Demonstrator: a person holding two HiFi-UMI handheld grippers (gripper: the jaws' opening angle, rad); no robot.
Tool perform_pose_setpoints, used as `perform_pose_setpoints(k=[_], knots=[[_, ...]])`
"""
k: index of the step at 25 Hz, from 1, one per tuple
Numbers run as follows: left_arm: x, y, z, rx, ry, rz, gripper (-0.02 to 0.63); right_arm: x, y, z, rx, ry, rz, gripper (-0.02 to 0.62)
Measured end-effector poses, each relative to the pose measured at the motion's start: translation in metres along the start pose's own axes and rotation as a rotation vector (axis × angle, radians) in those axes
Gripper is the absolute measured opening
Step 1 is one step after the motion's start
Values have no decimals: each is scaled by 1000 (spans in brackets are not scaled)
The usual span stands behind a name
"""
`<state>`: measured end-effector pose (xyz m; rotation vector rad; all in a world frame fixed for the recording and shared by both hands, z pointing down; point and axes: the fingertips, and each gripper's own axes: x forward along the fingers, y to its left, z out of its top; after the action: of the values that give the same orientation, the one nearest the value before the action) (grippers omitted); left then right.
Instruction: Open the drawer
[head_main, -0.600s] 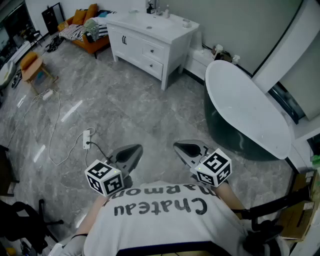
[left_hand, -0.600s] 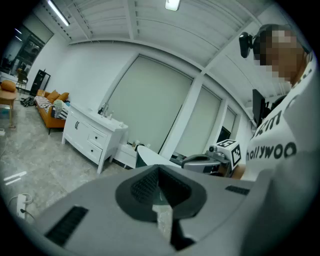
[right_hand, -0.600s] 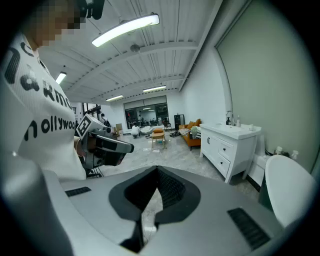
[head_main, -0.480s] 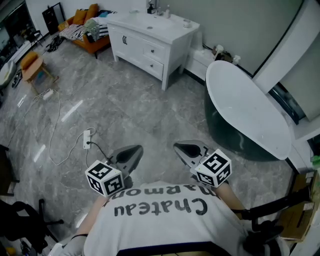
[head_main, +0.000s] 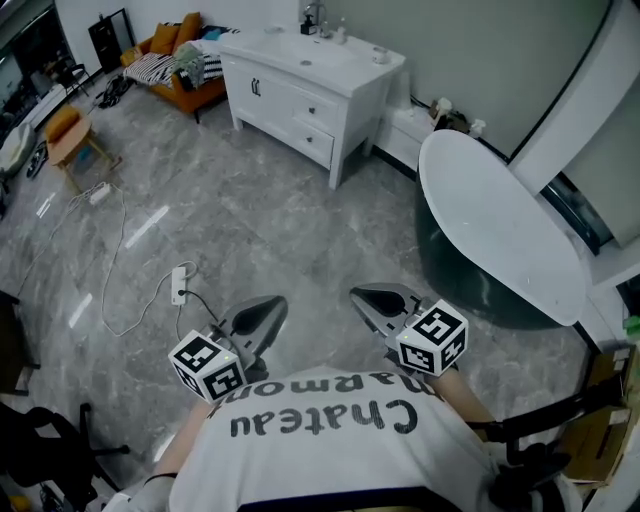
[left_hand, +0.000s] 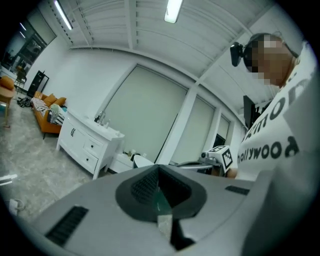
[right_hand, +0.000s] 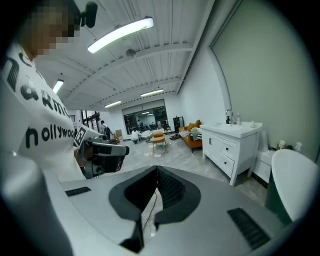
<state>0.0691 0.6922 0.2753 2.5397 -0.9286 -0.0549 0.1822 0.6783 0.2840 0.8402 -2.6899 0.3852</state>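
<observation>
Two white knobbed drawers (head_main: 319, 105) shut, well apart from both grippers.
We see them stacked one above the other in the right half of the white vanity cabinet (head_main: 258, 88), which stands by the far wall at the top of the head view. Both fronts sit flush with the cabinet face. To the cabinet's left is the orange sofa (head_main: 168, 62), to its right the white oval bathtub (head_main: 495, 225) (dark on its outer side). The grey marble floor (head_main: 250, 210) stretches between the cabinet and us, with a white power strip (head_main: 179, 285) and its cable lying near our left gripper (head_main: 262, 308). That gripper's jaws are pressed together with nothing between them, and the right gripper (head_main: 375, 297) is clenched the same way, empty. We hold both in front of our chest, side by side, pointing toward the cabinet.
</observation>
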Motion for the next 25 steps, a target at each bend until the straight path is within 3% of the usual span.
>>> perform_pose_setpoints(k=[6,12,14,16,20,25], knots=[[-18,6,21,207,-39,-30,8,20,-3,21,158,-105,6,11],[-32,25,27,327,-11,-96,8,57,-2,16,99,-44,-34,11],[-35,43,33,316,-6,-37,8,67,-2,19,94,-36,-32,11],[-38,63,41,240,-35,19,8,74,-3,24,97,-35,-23,11],[-37,99,59,83,-133,57,8,93,-18,32,111,-45,-15,11],[-9,136,70,83,-104,80,8,125,-51,48,80,-42,9,11]])
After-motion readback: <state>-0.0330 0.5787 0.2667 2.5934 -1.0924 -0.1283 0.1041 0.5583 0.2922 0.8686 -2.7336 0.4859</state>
